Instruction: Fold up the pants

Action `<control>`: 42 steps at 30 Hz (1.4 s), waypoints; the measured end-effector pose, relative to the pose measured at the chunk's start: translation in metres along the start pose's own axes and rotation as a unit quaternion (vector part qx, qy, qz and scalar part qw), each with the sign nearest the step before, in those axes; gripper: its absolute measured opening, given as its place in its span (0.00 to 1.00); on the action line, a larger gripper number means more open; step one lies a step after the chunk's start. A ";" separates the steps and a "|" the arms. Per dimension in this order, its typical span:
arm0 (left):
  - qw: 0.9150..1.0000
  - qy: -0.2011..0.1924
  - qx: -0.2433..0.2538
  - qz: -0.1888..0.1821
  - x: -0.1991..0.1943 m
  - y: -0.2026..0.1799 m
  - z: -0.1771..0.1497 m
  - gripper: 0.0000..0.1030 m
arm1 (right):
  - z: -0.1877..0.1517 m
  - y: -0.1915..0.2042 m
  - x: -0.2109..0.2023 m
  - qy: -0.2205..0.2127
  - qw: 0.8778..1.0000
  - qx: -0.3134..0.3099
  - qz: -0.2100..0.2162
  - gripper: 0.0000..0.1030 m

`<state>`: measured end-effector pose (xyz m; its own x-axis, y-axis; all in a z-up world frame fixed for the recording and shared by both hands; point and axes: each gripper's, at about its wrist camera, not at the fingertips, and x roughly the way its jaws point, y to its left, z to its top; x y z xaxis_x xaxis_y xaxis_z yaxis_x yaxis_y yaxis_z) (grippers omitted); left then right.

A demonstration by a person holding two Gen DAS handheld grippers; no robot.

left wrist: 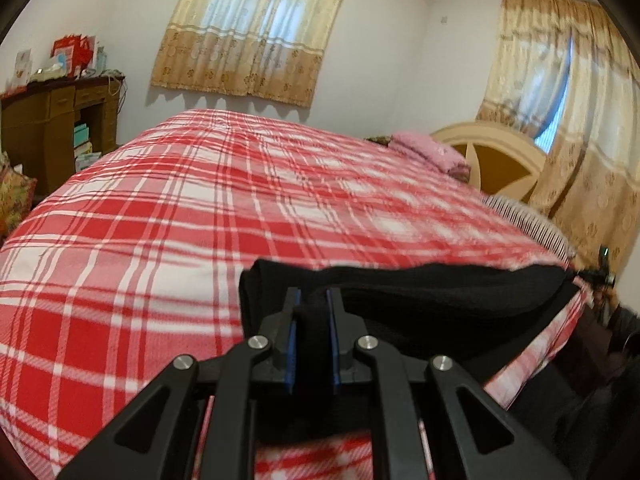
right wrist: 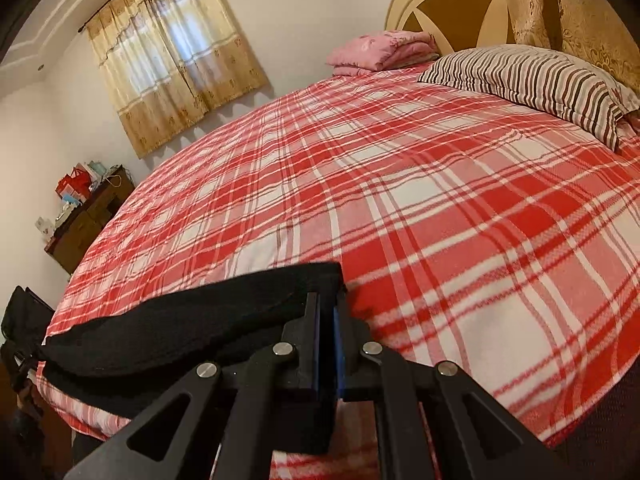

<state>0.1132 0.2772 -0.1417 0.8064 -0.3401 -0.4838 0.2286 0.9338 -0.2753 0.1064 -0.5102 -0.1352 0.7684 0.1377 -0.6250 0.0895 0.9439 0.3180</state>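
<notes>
Black pants (left wrist: 440, 304) hang stretched between my two grippers, just above the near edge of a bed with a red and white plaid cover (left wrist: 200, 208). In the left wrist view my left gripper (left wrist: 313, 300) is shut on a bunched fold at the pants' left end, and the cloth runs off to the right. In the right wrist view my right gripper (right wrist: 326, 304) is shut on the other end of the black pants (right wrist: 180, 324), which trail away to the left over the plaid cover (right wrist: 440, 200). The lower part of the pants hangs hidden below the grippers.
A striped pillow (right wrist: 532, 76) and a folded pink blanket (right wrist: 384, 50) lie at the head of the bed by a cream headboard (right wrist: 444, 4). A dark wooden cabinet (left wrist: 52, 128) with boxes stands against the far wall. Curtains (left wrist: 256, 28) cover the windows.
</notes>
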 end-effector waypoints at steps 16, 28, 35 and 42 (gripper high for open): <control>0.991 0.008 0.106 0.082 -0.018 -0.014 -0.027 0.39 | -0.007 0.011 -0.036 0.025 0.997 -0.037 -0.067 0.46; 0.980 0.003 0.160 0.116 -0.011 -0.038 -0.028 0.38 | -0.025 0.188 -0.045 0.014 0.972 -0.236 -0.013 0.46; 0.975 0.008 0.181 0.127 -0.004 -0.046 -0.033 0.24 | -0.102 0.319 0.026 0.114 0.925 -0.347 0.108 0.46; 0.975 0.002 0.187 0.121 -0.008 -0.047 -0.025 0.20 | -0.175 0.402 0.064 0.145 0.864 -0.458 0.150 0.46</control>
<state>0.0823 0.2330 -0.1456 0.8596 -0.1055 -0.5000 0.2158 0.9619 0.1679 0.0810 -0.0696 -0.1719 0.4664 0.3615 -0.8073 -0.7274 0.6761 -0.1175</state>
